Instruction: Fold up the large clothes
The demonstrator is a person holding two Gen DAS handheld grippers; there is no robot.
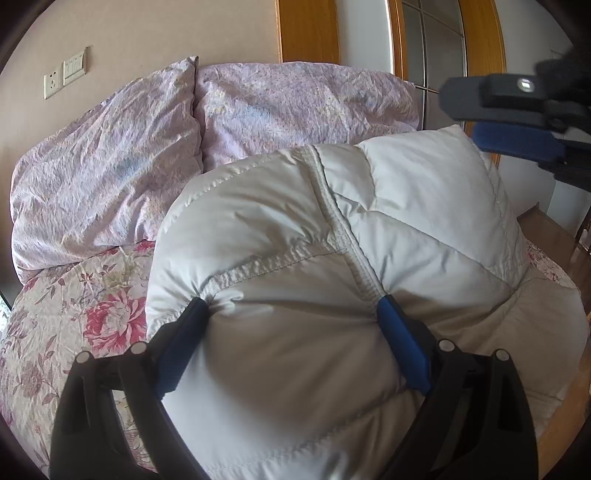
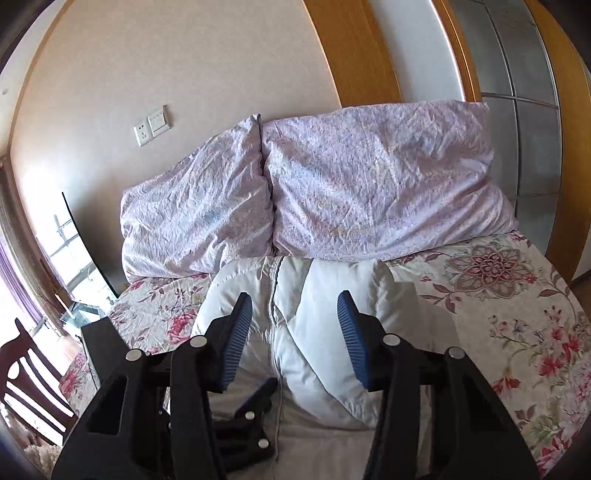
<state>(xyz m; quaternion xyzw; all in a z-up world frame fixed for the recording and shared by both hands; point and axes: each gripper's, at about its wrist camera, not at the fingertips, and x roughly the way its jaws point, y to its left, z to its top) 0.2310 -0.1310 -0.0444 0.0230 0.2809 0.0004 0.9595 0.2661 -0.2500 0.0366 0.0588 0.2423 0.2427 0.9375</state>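
A white quilted down jacket [image 1: 295, 236] lies bunched on the flowered bed; it also shows in the right wrist view [image 2: 325, 302]. My left gripper [image 1: 291, 306] has its jaws wide apart, pressed against a thick fold of the jacket that bulges between the fingers. My right gripper [image 2: 295, 325] is open and empty, held above the jacket, its blue pads [image 2: 351, 332] apart. The right gripper also shows at the upper right of the left wrist view [image 1: 509, 118]. The left gripper shows low in the right wrist view [image 2: 251, 417], on the jacket.
Two lilac pillows [image 2: 332, 184] lean against the wall at the bed's head. The flowered bedspread [image 2: 517, 314] lies to the right. A dark wooden chair [image 2: 26, 387] stands at the left. A wooden door frame [image 1: 310, 29] and a glass door [image 2: 524, 110] are behind.
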